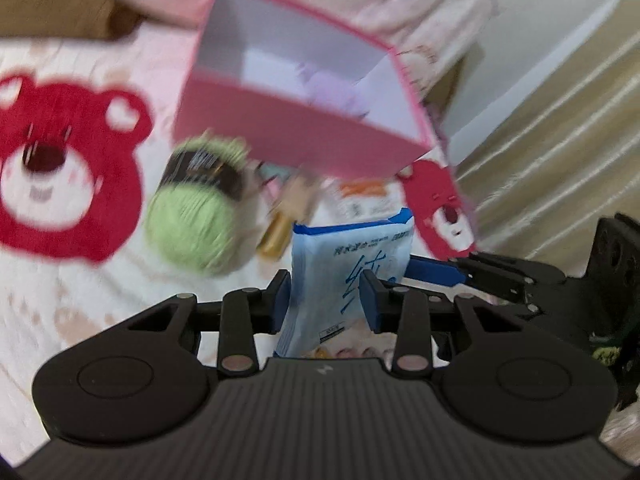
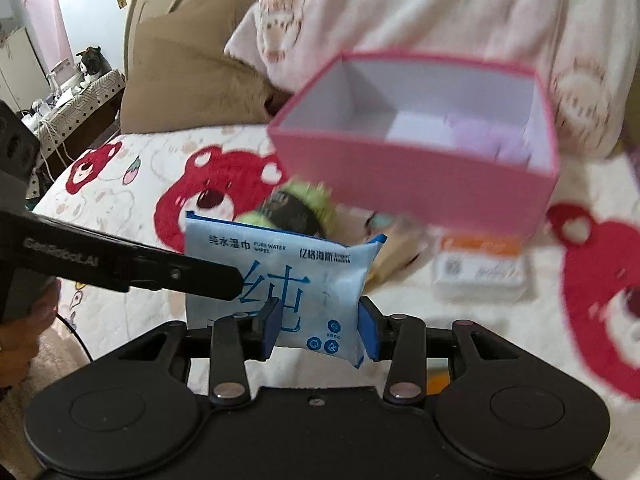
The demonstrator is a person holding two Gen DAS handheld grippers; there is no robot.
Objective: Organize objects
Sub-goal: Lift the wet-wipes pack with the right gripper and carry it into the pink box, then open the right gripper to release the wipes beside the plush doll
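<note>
Where bears dot bedspread (image 2: 132,312), curtain (image 1: 560,128).

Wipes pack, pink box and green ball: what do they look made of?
Wipes pack: thin plastic film, slightly glossy; it creases, and its top edge is a flat crimped seal. Pink box: likely cardboard, matte; straight stiff walls, white inside. Green ball: looks like wound yarn, with strand lines and a fuzzy outline under a dark paper band; blur leaves that open.
</note>
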